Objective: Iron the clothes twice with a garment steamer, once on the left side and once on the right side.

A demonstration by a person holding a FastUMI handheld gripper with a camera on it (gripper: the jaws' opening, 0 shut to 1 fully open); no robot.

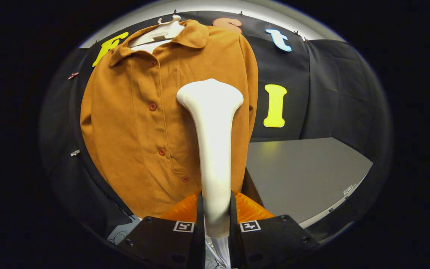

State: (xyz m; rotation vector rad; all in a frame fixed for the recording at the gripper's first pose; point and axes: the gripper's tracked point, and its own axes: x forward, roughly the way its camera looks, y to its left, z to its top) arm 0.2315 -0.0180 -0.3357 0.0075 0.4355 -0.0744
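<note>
An orange-brown buttoned shirt [136, 123] hangs on a white hanger [161, 33] against the booth's black wall. My gripper [217, 209] is shut on the handle of a white garment steamer [213, 142], which stands upright between the orange fingers [185, 211]. The steamer's wide head rests against the shirt's right half, to the right of the button row, at about chest height. The shirt's lower right part is hidden behind the steamer.
A grey tabletop [304, 175] lies to the right of the shirt, beyond the fingers. Clips [75, 152] hold the black cloth wall left of the shirt. Some cables [120, 233] show below the shirt's hem.
</note>
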